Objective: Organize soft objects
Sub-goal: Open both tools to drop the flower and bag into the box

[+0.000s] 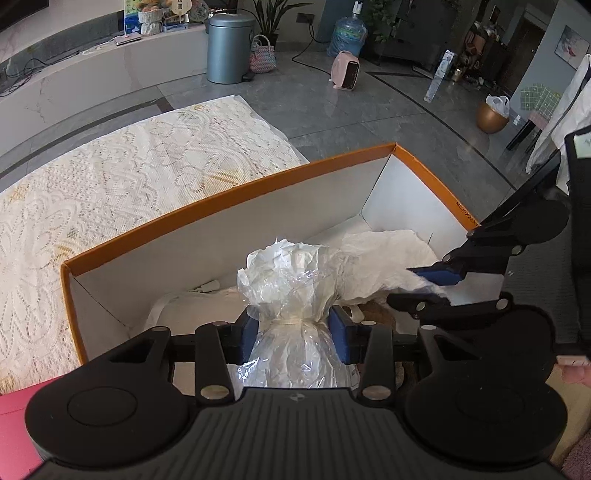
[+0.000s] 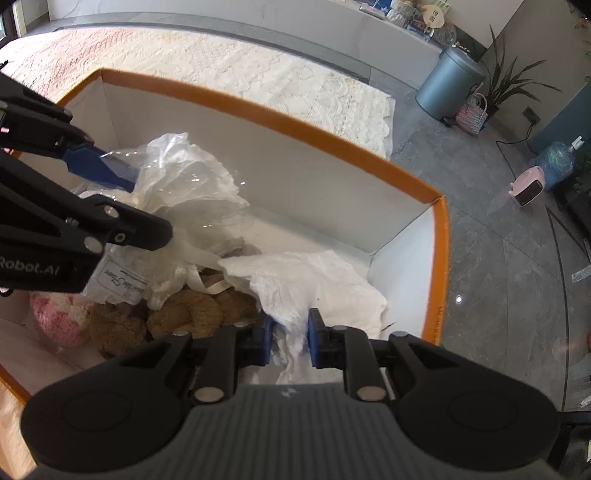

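An open cardboard box with an orange rim (image 1: 221, 206) (image 2: 295, 129) and white inner walls holds soft items. My left gripper (image 1: 295, 332) (image 2: 147, 206) is shut on a clear plastic-wrapped bundle (image 1: 291, 280) (image 2: 184, 177) at its ribbon-tied neck, low inside the box. My right gripper (image 2: 290, 339) (image 1: 402, 286) is shut on a crumpled white cloth (image 2: 314, 280) (image 1: 380, 254) that lies against the box's right end. Between the two sit a brown plush (image 2: 184, 314) and a pink and white fluffy item (image 2: 55, 317).
The box stands on a table under a cream lace cloth (image 1: 110, 184) (image 2: 258, 74). Beyond it is grey tiled floor with a blue-grey bin (image 1: 229, 48), a woven basket (image 1: 263, 55), a pink heater (image 1: 347, 70) and a water bottle (image 1: 347, 35).
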The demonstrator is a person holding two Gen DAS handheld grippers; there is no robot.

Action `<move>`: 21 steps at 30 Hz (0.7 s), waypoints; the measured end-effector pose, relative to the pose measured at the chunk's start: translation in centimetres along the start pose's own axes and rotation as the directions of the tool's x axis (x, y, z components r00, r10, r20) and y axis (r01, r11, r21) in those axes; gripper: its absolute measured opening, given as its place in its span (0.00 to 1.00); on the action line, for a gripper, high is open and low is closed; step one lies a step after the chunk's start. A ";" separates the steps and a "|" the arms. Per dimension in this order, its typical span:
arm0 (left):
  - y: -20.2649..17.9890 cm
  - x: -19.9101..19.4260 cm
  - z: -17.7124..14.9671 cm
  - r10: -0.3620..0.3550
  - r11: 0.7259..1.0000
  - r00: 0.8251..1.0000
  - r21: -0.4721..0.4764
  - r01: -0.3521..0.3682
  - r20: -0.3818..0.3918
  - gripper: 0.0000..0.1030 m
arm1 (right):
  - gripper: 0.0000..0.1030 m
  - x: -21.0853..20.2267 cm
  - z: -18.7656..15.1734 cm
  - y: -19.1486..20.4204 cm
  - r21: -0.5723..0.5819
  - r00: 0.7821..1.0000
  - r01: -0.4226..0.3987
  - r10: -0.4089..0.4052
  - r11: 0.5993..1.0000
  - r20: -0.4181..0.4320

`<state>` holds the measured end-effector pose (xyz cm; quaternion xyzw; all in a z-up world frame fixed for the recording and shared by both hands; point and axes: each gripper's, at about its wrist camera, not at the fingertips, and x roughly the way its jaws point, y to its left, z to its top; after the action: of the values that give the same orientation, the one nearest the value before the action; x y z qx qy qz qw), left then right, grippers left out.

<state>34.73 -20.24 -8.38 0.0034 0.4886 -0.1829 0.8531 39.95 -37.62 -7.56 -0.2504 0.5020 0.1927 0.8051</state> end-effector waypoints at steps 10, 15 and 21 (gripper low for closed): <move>0.3 -0.4 -0.3 0.008 1.000 1.000 0.019 -0.008 0.009 0.68 | 0.43 0.3 0.1 0.5 -0.010 0.999 0.028 -0.028 1.000 -0.037; 0.5 -2.0 -0.4 -0.012 1.000 0.999 -0.001 0.012 0.038 0.77 | 0.57 -1.5 0.2 0.3 -0.009 0.999 0.029 -0.029 1.000 -0.027; 0.1 -4.6 -0.5 -0.026 1.000 0.997 0.017 0.024 0.076 0.85 | 0.67 -3.9 0.0 1.5 -0.053 0.999 0.043 -0.044 0.998 -0.020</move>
<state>32.28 -18.66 -4.79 -0.0029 0.4541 -0.1974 0.8688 37.50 -36.67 -4.35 -0.2846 0.4998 0.1856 0.7967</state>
